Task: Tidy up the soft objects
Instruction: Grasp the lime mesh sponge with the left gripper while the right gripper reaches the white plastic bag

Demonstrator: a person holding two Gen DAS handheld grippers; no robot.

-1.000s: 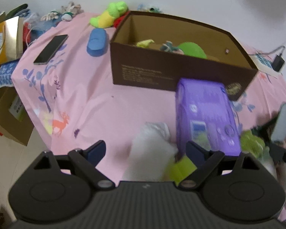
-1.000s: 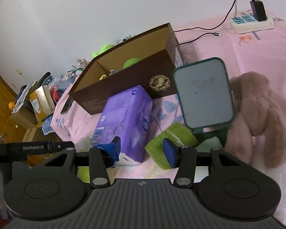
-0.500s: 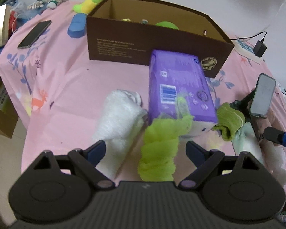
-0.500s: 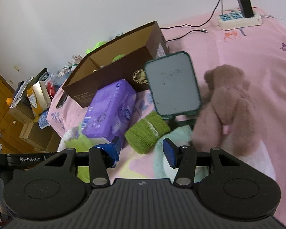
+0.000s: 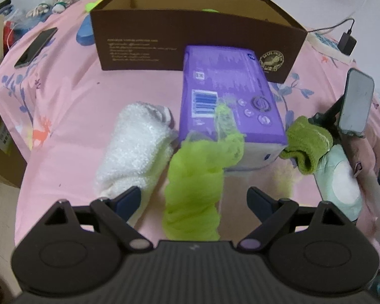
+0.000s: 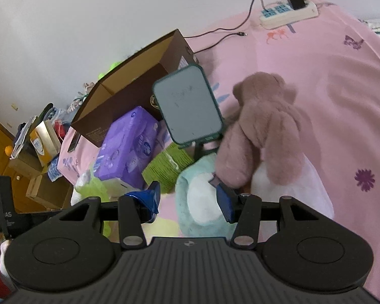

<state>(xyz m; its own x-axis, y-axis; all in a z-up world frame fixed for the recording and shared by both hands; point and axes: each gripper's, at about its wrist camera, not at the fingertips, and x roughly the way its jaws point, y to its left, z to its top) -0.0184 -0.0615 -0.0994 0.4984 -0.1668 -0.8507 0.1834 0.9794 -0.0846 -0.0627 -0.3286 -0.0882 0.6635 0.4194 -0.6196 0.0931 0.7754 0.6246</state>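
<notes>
On the pink sheet, a lime green mesh puff [image 5: 195, 177] lies between the wide-apart fingers of my left gripper [image 5: 193, 197], which is open and touches nothing. A rolled white towel [image 5: 136, 149] lies just left of the puff, and a purple soft pack [image 5: 228, 101] behind it. My right gripper [image 6: 188, 198] is open over a mint plush with a white belly [image 6: 202, 202]; its pads stand on either side without pressing. A brown teddy [image 6: 266, 131] leans right of the plush, and a green knitted roll [image 6: 167, 167] lies to its left. The open brown box [image 5: 195, 38] stands behind.
A phone on a stand [image 6: 190, 109] rises between the box and the teddy. A flat phone [image 5: 35, 48] and a blue case [image 5: 84, 33] lie at the far left. A power strip [image 6: 288, 12] with cables sits by the wall. The bed edge drops at the left, with cartons [image 6: 43, 192] beyond.
My left gripper moved right and down, so the lime puff now lies between its fingers. My right gripper shifted right, from the purple pack and knitted roll to the mint plush.
</notes>
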